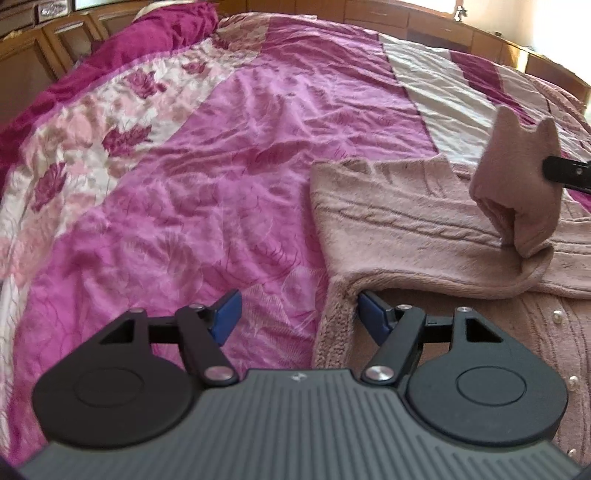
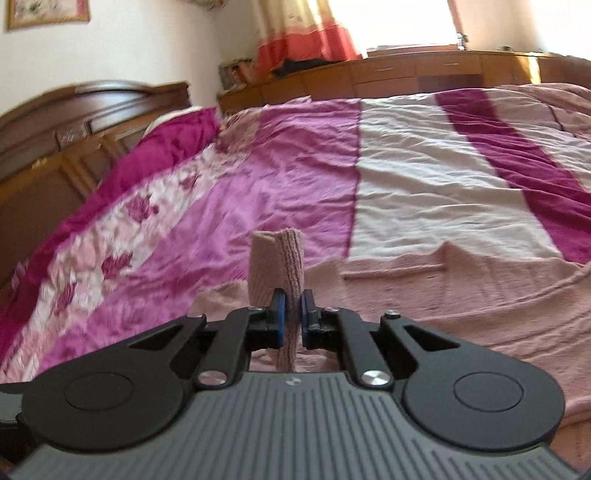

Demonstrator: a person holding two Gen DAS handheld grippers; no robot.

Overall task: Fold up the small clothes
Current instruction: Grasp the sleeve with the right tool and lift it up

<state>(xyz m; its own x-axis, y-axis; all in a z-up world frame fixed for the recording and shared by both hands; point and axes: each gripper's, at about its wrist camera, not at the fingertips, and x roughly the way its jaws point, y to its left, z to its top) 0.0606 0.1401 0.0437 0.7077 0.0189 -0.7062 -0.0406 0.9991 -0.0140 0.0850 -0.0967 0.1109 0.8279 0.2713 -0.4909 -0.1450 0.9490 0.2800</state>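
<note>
Pink knit cardigan (image 1: 424, 218) cuff pinched in right claw (image 2: 291, 314), left claw (image 1: 297, 314) open

Bed covered by pink-magenta floral bedspread (image 1: 229, 155) with white and dark magenta stripes. Wooden headboard (image 2: 85, 122) at left, low wooden cabinets (image 2: 406, 74) behind (orange-banded curtain (image 2: 299, 33) above), framed picture (image 2: 48, 13) on wall.

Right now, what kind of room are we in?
Most likely a bedroom. A big bed with a pink and magenta bedspread fills the view, a wooden headboard stands at its end, and curtains hang by a bright window. A pink knitted cardigan lies on the bed for folding.
</note>
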